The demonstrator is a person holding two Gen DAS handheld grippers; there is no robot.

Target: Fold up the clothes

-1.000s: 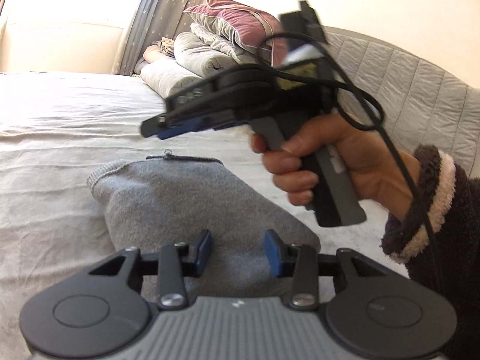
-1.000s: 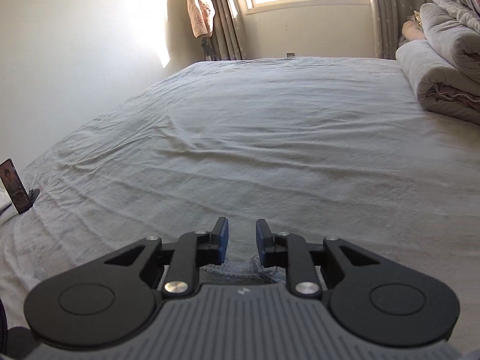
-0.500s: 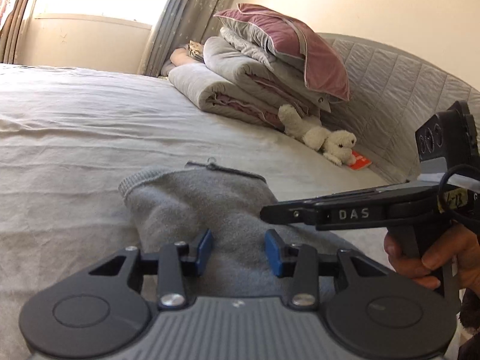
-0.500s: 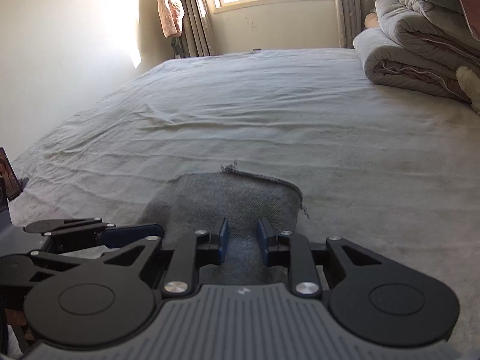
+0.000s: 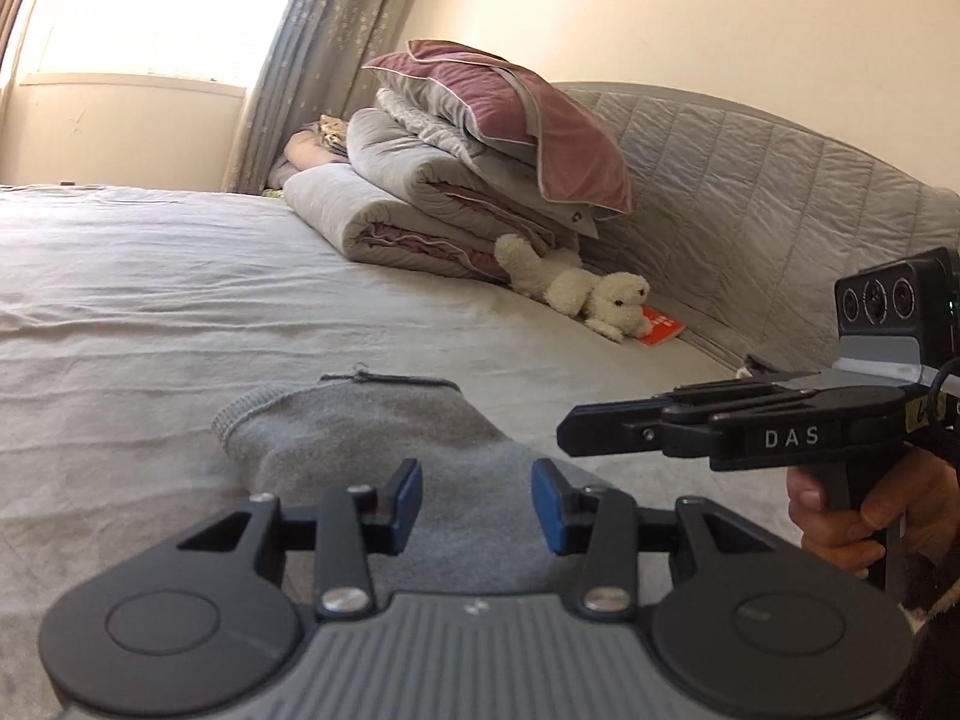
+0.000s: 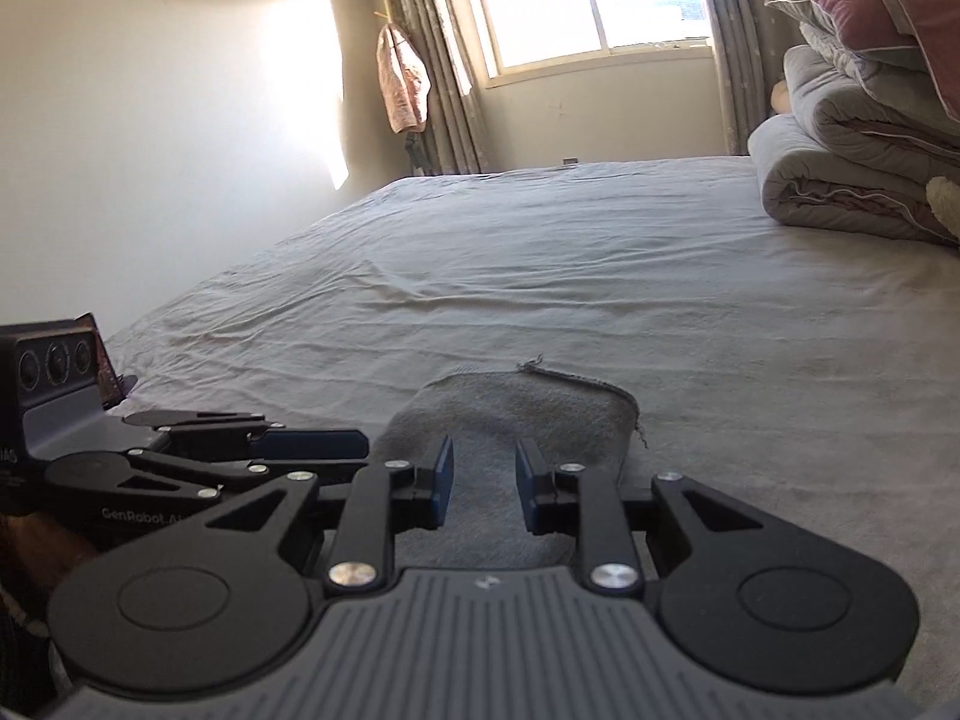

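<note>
Grey knitted garment is lying bunched on the bed, just ahead of both grippers. It is looking soft, light and floppy, likely to sag, so the ribbed hem or a corner seems best to pinch. The left gripper and right gripper are hovering with jaws parted, holding nothing. Folded quilts and a plush toy are sitting well apart, blocking nothing; the garment's near end is hidden.

Grey knit garment lies folded flat on bed sheet just ahead of my tongs, ribbed hem at far end, loose thread at top edge.
</note>
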